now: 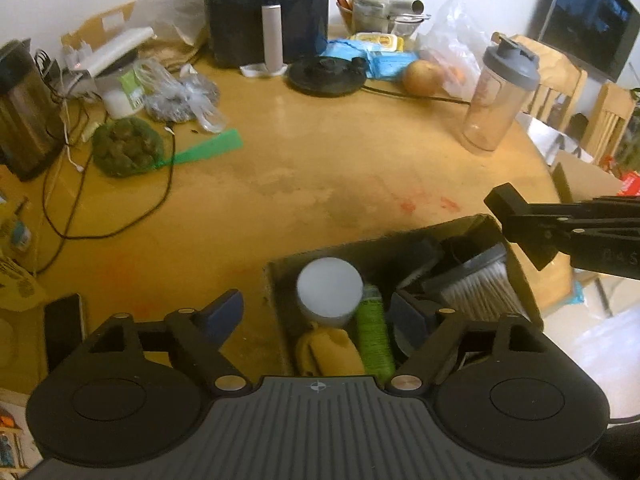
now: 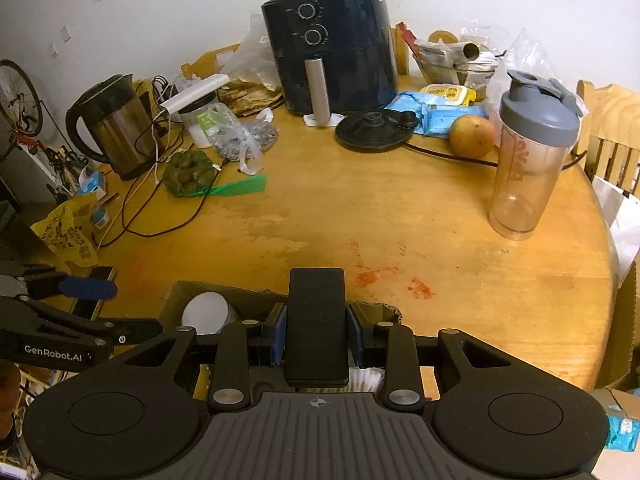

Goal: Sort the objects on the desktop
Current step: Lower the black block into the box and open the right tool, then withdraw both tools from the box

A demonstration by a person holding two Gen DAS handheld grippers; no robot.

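Now R gripper (image 2: 316, 340) clamps black slab (image 2: 316, 320), L gripper (image 1: 316, 312) agape

One air fryer (image 2: 332, 48), one kettle (image 2: 110, 126), one shaker bottle (image 2: 528, 152), one apple (image 2: 472, 136).

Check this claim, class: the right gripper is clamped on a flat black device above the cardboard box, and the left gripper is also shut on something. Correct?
Not quite. The right gripper does clamp the flat black device above the cardboard box. But the left wrist view shows the left gripper open, its fingers spread wide and holding nothing.
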